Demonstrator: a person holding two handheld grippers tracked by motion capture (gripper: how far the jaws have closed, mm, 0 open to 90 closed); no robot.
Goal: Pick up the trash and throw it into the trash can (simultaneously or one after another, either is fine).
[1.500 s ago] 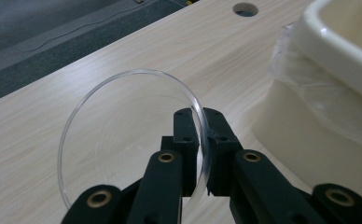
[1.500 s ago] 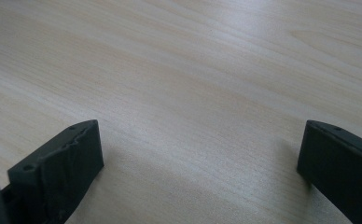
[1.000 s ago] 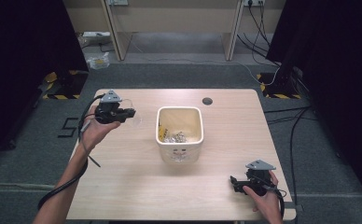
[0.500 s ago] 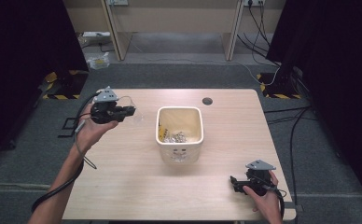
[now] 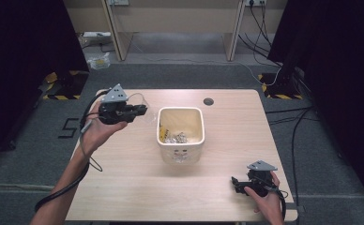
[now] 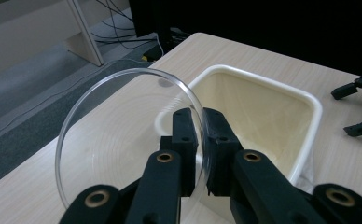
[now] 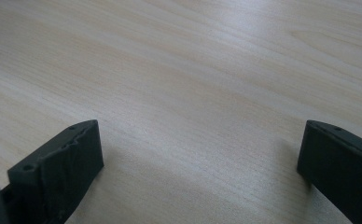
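Resting low at the near right corner of the wooden table [image 5: 124,187], the right gripper [image 5: 238,183] sits in the person's right hand [image 5: 264,204]; in the right gripper view its jaws stand spread wide apart over bare wood, with nothing between them. Farther in, near the table's middle, stands a cream bin [image 5: 180,135] lined with a thin clear bag, and crumpled silvery scraps [image 5: 175,138] lie at its bottom. Left of the bin, the left gripper [image 5: 140,110] is raised above the table in the left hand [image 5: 95,133], its jaws pinching the rim of a clear round plastic lid [image 6: 123,135]. The lid stands roughly on edge, just beside the bin's left rim. Beyond the bin, a small dark round port [image 5: 208,101] sits near the far edge of the table.
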